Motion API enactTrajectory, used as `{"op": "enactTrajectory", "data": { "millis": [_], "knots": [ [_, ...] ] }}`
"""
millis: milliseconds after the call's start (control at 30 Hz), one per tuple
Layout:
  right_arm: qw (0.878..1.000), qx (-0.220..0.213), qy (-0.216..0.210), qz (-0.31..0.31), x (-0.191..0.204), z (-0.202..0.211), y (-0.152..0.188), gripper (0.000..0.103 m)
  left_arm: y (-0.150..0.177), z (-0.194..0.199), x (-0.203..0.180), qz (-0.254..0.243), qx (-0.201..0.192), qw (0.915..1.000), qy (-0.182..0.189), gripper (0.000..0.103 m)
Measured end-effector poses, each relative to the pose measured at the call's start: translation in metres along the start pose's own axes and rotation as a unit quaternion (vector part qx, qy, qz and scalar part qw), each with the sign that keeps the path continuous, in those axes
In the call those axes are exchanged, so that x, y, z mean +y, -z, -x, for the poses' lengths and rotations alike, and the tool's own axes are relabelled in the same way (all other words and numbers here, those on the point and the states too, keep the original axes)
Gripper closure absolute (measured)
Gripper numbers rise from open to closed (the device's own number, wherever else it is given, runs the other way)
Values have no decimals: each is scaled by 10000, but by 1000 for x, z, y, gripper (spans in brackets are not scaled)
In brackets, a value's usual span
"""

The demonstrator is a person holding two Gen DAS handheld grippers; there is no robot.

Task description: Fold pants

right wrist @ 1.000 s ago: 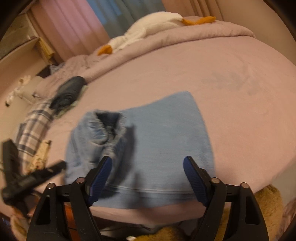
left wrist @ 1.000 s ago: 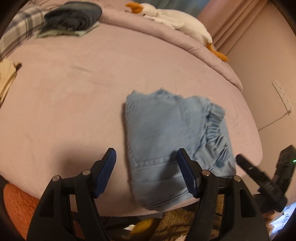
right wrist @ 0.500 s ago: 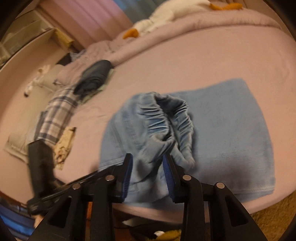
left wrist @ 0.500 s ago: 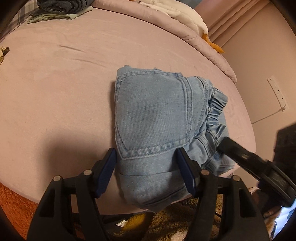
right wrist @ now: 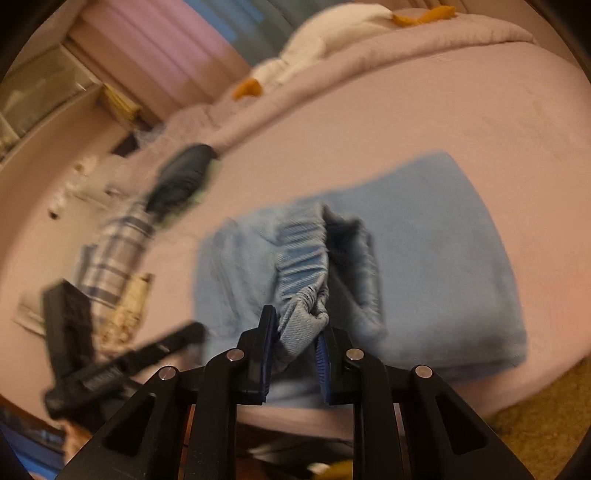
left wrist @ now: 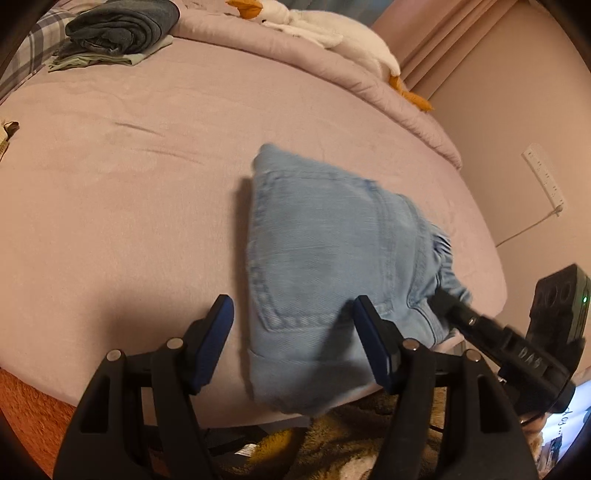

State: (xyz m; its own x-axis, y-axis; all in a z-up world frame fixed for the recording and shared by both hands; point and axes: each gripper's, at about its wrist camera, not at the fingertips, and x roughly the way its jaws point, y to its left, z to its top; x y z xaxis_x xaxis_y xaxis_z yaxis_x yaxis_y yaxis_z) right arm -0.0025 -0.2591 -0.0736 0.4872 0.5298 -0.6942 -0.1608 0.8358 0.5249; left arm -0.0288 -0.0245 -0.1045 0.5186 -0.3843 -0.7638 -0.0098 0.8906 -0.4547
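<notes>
My right gripper (right wrist: pixel 295 341), black w/ blue pads, is clamped on the gathered elastic waistband of the folded light-blue denim pants (left wrist: pixel 325 266), which lie near the front edge of the mauve-pink bed cover (left wrist: pixel 129 192). In the right wrist view the waistband bunches up betw. my two fingers, the rest of the pants spread flat to the right. My left gripper (left wrist: pixel 291 321) hangs w/ jaws spread wide over the near end of the pants, one blue pad off the fabric on the left, the other over it; contact can't be told. At the far side of the bed sit a dark folded garment stack (left wrist: pixel 118 29) and a white plush goose w/ orange beak (left wrist: pixel 314 26). Right view is motion-blurred.
</notes>
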Motion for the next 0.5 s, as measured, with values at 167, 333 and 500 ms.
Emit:
{"op": "enactTrajectory", "data": {
  "millis": [167, 333, 500],
  "knots": [
    [9997, 201, 11, -108, -10, -7, 0, 78, 3, -23, 2, 32, 264, 9996, -11, 34],
    [9988, 212, 402, 200, -10, -6, -12, 39, 1, -21, 4, 0, 232, 9997, -58, 34],
    [9975, 663, -161, 164, -25, -36, -27, 37, 2, -20, 2, -25, 241, 9997, -89, 35]
  ]
}}
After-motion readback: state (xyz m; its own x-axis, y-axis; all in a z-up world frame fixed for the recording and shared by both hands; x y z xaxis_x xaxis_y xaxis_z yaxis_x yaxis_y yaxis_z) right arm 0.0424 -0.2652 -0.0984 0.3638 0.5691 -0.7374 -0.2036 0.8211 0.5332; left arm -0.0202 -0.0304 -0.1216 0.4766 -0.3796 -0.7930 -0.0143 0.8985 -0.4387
